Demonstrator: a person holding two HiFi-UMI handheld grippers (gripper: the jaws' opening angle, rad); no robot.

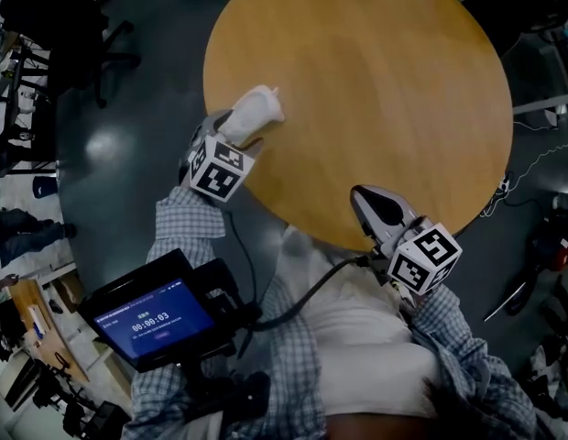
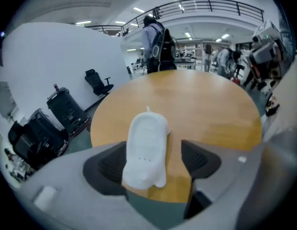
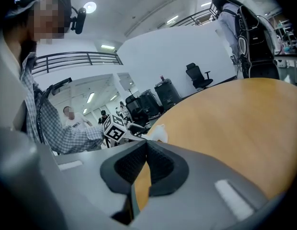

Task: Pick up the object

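A small white moulded object (image 1: 256, 110) lies at the left edge of the round wooden table (image 1: 385, 90). My left gripper (image 1: 240, 134) straddles it there. In the left gripper view the object (image 2: 144, 150) sits between the jaws of the left gripper (image 2: 153, 146). It rests against the left pad (image 2: 108, 166), with a gap of bare wood to the right pad (image 2: 200, 159), so the jaws stand open. My right gripper (image 1: 371, 204) hovers over the table's near edge. In its own view the right gripper (image 3: 146, 145) is shut with nothing in it.
A screen device (image 1: 156, 319) hangs at the person's chest. An office chair (image 1: 82, 35) stands on the floor to the far left. Black cases (image 2: 67, 111) stand left of the table. People (image 2: 155, 47) stand beyond its far side.
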